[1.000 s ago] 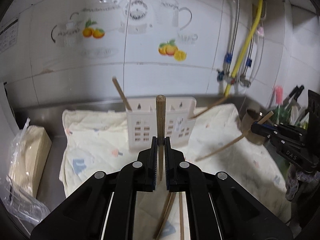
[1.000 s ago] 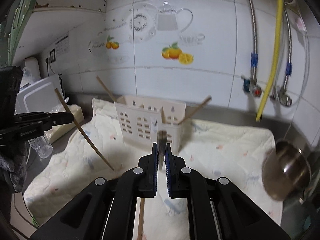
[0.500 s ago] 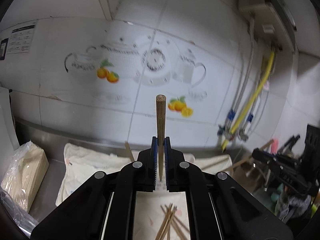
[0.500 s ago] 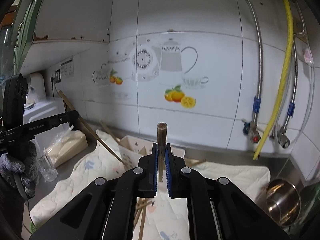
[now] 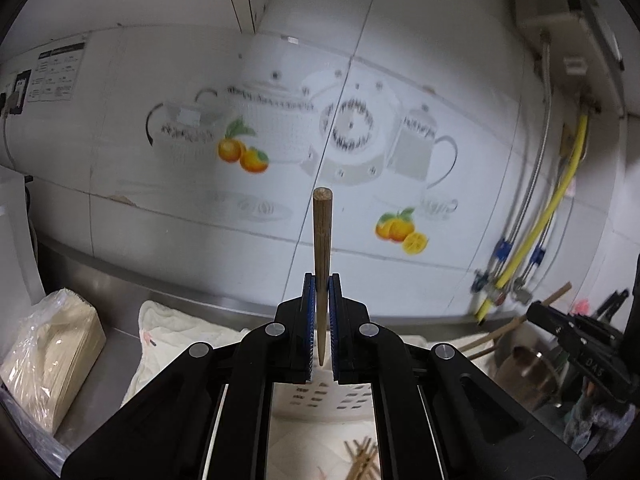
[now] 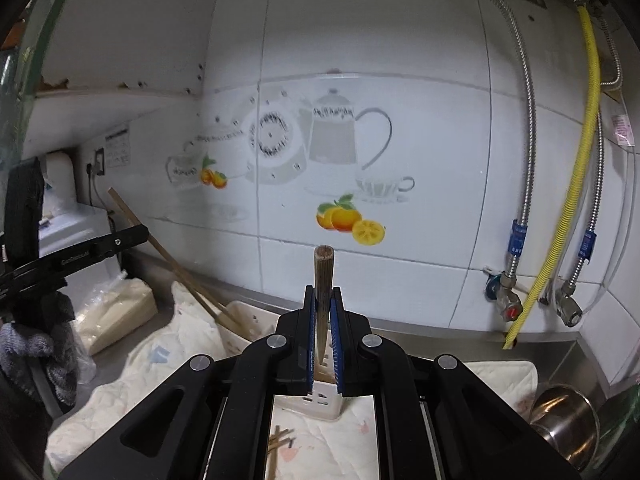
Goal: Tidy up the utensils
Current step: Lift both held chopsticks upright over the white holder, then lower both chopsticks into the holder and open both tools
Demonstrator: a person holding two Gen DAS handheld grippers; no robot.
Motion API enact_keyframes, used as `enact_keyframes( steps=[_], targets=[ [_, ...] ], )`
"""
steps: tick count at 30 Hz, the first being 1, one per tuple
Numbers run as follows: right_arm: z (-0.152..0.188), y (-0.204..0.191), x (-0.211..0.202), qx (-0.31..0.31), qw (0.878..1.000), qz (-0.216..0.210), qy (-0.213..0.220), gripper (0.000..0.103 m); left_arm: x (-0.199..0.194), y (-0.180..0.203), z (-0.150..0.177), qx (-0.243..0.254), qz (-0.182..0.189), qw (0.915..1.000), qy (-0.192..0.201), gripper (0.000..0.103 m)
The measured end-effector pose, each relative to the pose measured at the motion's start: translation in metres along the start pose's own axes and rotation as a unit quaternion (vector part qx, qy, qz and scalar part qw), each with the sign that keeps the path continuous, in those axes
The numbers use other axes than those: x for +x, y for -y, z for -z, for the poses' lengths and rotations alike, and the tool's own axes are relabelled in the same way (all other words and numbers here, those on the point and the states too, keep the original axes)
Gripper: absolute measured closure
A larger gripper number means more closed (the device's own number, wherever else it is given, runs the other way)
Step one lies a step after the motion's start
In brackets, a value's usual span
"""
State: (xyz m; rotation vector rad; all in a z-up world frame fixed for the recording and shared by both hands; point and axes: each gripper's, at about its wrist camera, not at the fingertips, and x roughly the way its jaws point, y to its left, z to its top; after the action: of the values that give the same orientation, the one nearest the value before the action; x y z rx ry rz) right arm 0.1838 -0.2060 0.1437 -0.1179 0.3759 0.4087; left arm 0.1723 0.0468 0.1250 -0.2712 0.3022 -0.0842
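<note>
My left gripper (image 5: pixel 320 316) is shut on a wooden chopstick (image 5: pixel 322 248) that points up toward the tiled wall. My right gripper (image 6: pixel 323 328) is shut on another wooden chopstick (image 6: pixel 323 280). Both are held above the cream slotted utensil holder (image 5: pixel 320 400), which also shows in the right wrist view (image 6: pixel 320 400). The left gripper with its chopstick (image 6: pixel 160 248) shows at the left of the right wrist view, its tip down at the holder. Several loose chopsticks (image 5: pixel 360 460) lie on the cloth below.
A pale patterned cloth (image 6: pixel 160 360) covers the steel counter. A steel pot (image 6: pixel 568 424) stands at the right. A bagged stack of paper (image 5: pixel 48 356) lies at the left. A yellow hose (image 6: pixel 576 184) and steel pipes hang on the wall at right.
Both grippers have risen and tilted up with their chopsticks. The holder has dropped to the bottom of both views, and the wall fills most of them.
</note>
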Motion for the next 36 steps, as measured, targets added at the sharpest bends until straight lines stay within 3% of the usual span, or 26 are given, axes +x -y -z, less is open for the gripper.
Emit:
enact_keyframes(
  steps=[10,19,24,27,32,36],
  targets=[
    [0.015,0.007,0.044,0.018,0.998,-0.009,-0.051,0.096,0.029,0.001,0.013,0.014,-0.004,0.9987,-0.048,0.097],
    [0.026,0.012,0.057,0.031,0.997,-0.005,-0.064,0.095,0.033,0.002,0.017,0.023,-0.007,0.9980,-0.059,0.095],
    [0.023,0.013,0.046,0.028,0.998,-0.001,-0.052,0.089,0.028,0.007,0.015,0.031,-0.005,0.9980,-0.054,0.092],
    [0.020,0.012,0.034,0.023,0.999,0.002,-0.041,0.079,0.022,0.011,0.013,0.035,-0.003,0.9981,-0.050,0.085],
    [0.023,0.008,0.013,0.020,0.999,0.001,-0.030,0.068,0.004,0.019,0.012,0.050,-0.001,0.9979,-0.040,0.083],
    [0.033,0.003,-0.003,0.019,0.999,-0.005,-0.031,0.064,-0.011,0.025,0.017,0.063,0.001,0.9973,-0.038,0.073]
  ],
)
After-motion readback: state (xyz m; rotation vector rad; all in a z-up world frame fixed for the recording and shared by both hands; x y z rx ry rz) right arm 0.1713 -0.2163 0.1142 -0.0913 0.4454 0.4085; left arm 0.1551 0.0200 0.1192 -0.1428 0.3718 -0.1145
